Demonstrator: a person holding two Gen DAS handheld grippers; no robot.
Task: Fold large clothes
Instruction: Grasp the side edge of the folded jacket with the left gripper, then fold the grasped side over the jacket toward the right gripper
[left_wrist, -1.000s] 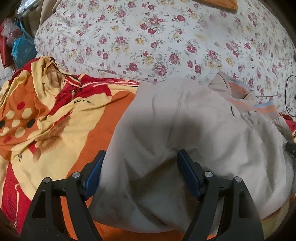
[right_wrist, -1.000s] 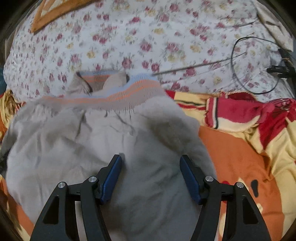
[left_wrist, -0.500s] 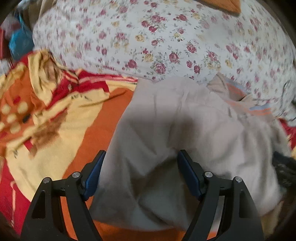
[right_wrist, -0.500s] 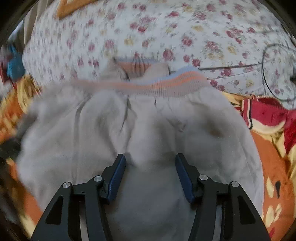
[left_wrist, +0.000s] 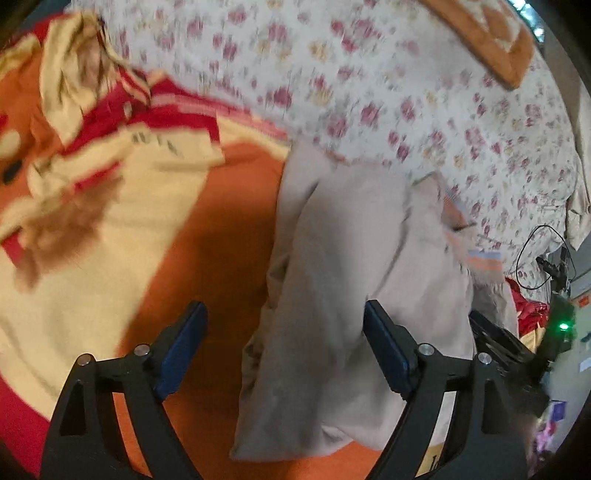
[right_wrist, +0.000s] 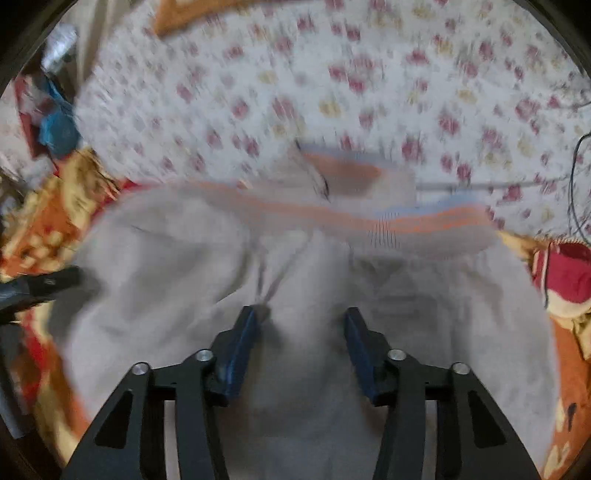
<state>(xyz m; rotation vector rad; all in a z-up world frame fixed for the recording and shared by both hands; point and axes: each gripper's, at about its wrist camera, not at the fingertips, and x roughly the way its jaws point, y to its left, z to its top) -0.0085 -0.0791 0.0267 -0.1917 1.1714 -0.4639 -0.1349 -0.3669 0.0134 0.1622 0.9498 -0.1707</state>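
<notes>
A beige garment (left_wrist: 347, 266) with an orange and blue striped waistband (right_wrist: 424, 221) lies bunched on an orange, yellow and red blanket (left_wrist: 110, 206). My left gripper (left_wrist: 284, 332) is open, its jaws wide apart over the garment's left edge, holding nothing. My right gripper (right_wrist: 299, 325) hovers over the middle of the garment (right_wrist: 295, 369); its jaws are narrower but still apart, with cloth bunched between them. The right gripper also shows at the right edge of the left wrist view (left_wrist: 509, 354). Both views are motion-blurred.
A white quilt with red flowers (left_wrist: 369, 81) lies behind the garment. A black cable (left_wrist: 532, 258) loops at the far right. Blue and red items (right_wrist: 55, 125) sit at the far left. An orange cushion corner (left_wrist: 487, 40) is at the top.
My left gripper has swung left, so the garment now sits to its right. My right gripper has moved left over the garment and its jaws have narrowed on a fold.
</notes>
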